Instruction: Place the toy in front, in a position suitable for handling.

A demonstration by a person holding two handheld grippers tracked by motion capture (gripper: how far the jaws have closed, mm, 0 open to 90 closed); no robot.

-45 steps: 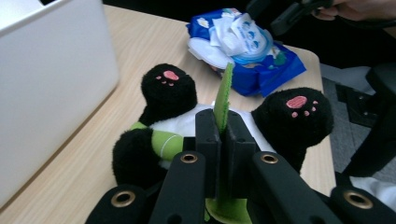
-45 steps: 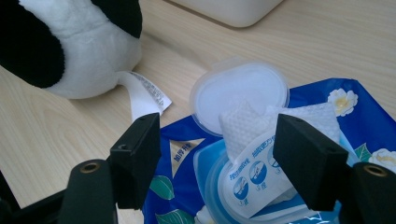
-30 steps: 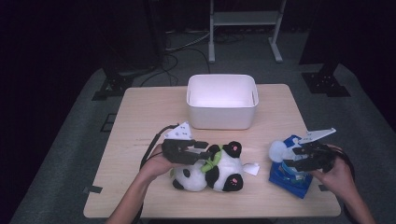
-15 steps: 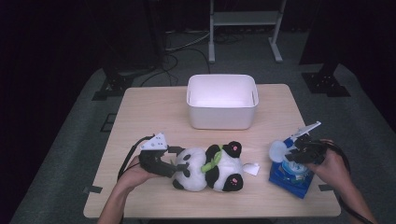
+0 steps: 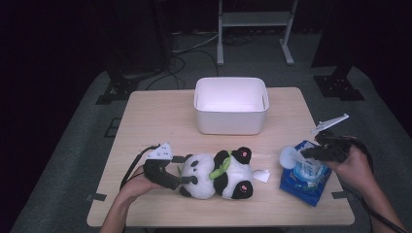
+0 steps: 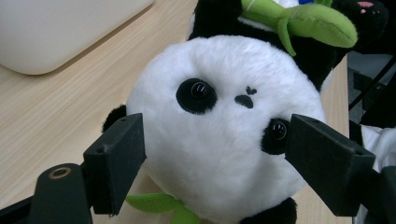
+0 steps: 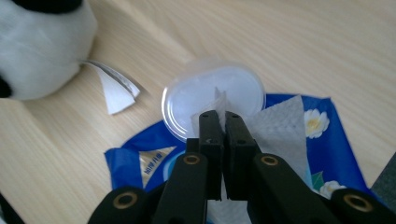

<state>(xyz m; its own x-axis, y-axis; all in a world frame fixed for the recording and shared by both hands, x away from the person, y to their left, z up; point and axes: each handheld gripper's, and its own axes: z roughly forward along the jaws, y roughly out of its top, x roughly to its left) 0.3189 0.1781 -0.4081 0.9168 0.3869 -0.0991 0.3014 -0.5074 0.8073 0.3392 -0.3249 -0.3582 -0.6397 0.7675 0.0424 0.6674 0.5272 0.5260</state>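
A black-and-white plush panda [image 5: 218, 174] lies on its side near the table's front edge, a green plush bamboo sprig across its body. My left gripper [image 5: 187, 171] is open, one jaw on each side of the panda's head [image 6: 219, 130]. At the right, a blue wet-wipe pack [image 5: 306, 180] lies flat with its clear round lid [image 7: 210, 95] flipped open. My right gripper [image 7: 223, 116] is shut on a white wipe [image 7: 280, 121] that sticks up out of the pack [image 7: 327, 140]. From above, the right gripper [image 5: 307, 154] sits just over the pack.
A white rectangular bin [image 5: 231, 104] stands at the back middle of the wooden table [image 5: 155, 121]; its wall [image 6: 56, 32] shows behind the panda. The panda's white tag [image 5: 262, 175] lies between the toy and the pack. Cables trail from both grippers.
My left gripper drew back from over the panda to its left end and now straddles the head. My right gripper stays pinched over the pack, shifted slightly.
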